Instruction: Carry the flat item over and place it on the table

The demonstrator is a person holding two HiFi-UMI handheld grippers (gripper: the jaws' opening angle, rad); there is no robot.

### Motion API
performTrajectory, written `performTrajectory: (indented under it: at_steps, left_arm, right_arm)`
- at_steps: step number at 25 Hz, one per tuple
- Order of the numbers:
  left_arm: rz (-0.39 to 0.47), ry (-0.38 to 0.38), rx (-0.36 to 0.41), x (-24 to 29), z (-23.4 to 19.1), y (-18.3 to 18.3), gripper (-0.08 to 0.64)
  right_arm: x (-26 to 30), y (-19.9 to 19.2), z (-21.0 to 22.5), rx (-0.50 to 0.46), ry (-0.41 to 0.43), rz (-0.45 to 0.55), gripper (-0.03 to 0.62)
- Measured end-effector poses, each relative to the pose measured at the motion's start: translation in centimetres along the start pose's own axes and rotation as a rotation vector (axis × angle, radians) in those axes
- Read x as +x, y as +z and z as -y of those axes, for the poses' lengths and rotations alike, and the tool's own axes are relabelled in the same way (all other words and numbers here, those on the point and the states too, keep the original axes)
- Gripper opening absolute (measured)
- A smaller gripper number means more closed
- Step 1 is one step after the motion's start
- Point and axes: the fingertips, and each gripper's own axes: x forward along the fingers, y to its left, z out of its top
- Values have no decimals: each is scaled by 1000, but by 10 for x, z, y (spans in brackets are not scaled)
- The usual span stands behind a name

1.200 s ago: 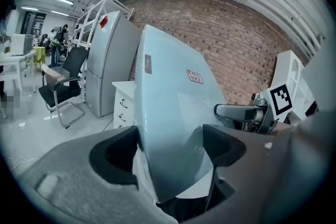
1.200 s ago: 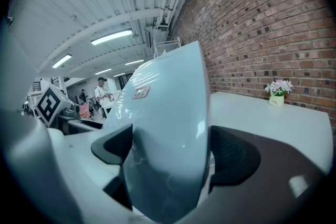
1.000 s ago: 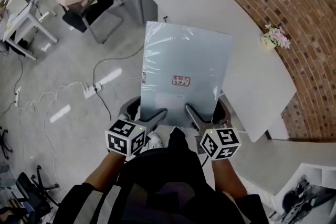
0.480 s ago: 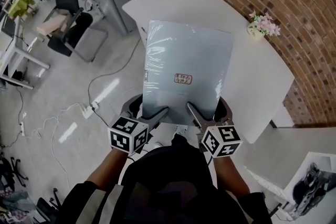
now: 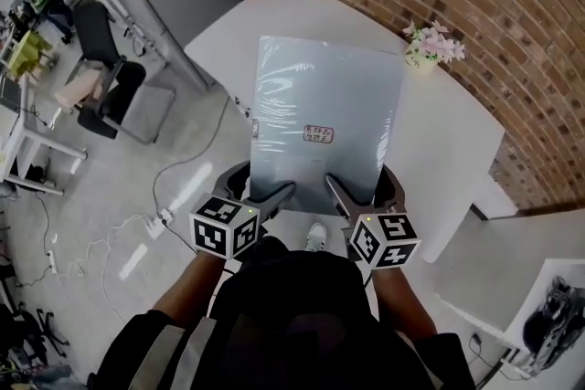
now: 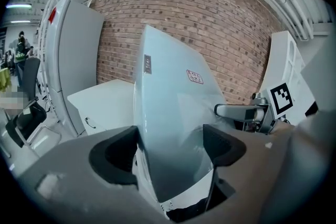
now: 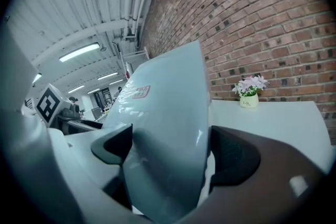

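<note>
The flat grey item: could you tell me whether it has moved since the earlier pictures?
Yes. The flat grey item has come further over the white table; its far corner is now much closer to the flower pot.

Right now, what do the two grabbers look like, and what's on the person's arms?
The left gripper and right gripper are grey with curved silvery fingers, black inner pads and a white cube printed with black square markers. The person wears a dark top; the left sleeve has pale grey bands.
</note>
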Motion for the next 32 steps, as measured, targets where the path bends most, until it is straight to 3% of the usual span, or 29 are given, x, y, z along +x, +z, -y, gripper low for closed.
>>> performTrajectory:
  at_steps: [9, 16, 32]
  left_arm:
    - [-49, -74, 38, 50, 0, 15, 403]
    - [-101, -184, 80, 96, -11, 32, 403]
    - [-295, -381, 102, 190, -39, 37, 403]
  right_arm:
    - [14, 2, 41, 59, -84, 2, 446]
    - [32, 3, 70, 126, -206, -3, 446]
    - [76, -20, 125, 325, -427, -96, 448]
